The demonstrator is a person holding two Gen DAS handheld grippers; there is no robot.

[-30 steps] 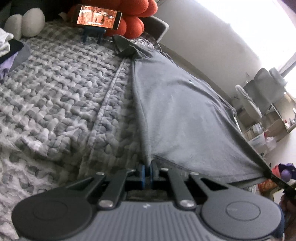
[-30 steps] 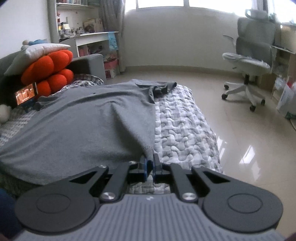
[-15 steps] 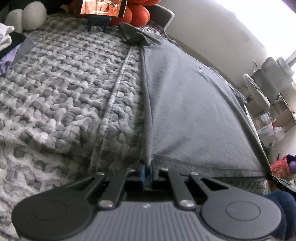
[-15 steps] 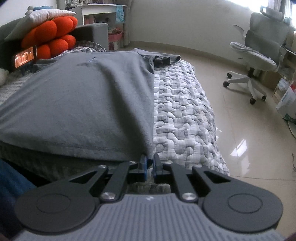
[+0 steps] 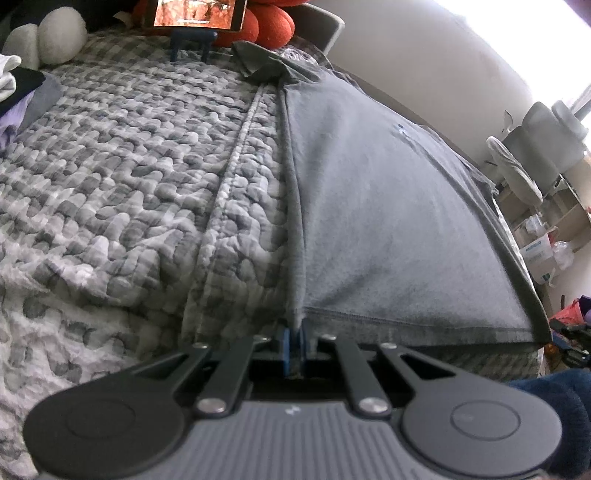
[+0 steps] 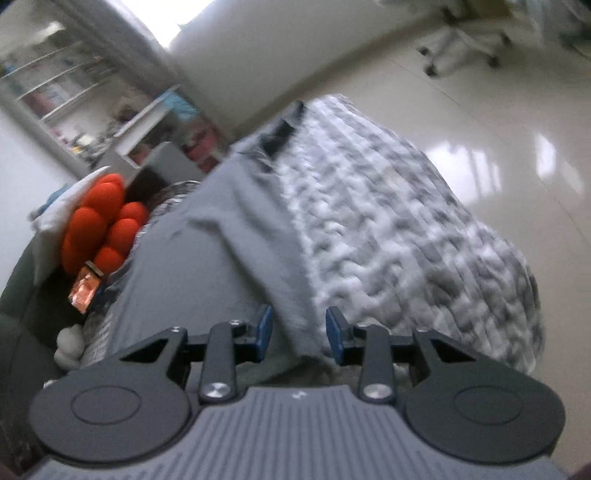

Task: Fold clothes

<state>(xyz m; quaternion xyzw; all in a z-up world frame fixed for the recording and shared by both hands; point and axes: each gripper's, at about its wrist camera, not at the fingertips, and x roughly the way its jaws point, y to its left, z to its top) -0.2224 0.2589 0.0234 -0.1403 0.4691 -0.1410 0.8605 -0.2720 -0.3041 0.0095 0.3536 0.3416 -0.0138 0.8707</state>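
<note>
A grey T-shirt (image 5: 388, 221) lies spread flat on the quilted bed, hem toward me, collar end far away. My left gripper (image 5: 294, 334) is shut on the shirt's near left hem corner. In the right wrist view the same grey T-shirt (image 6: 207, 258) lies over the bed, and its near right corner sits loose between the blue pads (image 6: 264, 328). My right gripper (image 6: 299, 330) is open, tilted, with the view blurred by motion.
The grey-white quilted bed cover (image 5: 110, 166) stretches to the left. A phone on a blue stand (image 5: 195, 18) and orange cushions (image 6: 99, 221) sit at the head. An office chair (image 5: 535, 155) and shiny floor (image 6: 498, 129) lie to the right. Folded clothes (image 5: 14, 88) rest far left.
My right gripper has opened and let go of the shirt's right hem corner, and it has tilted. The shirt has been laid down flat; my left gripper keeps its hold.
</note>
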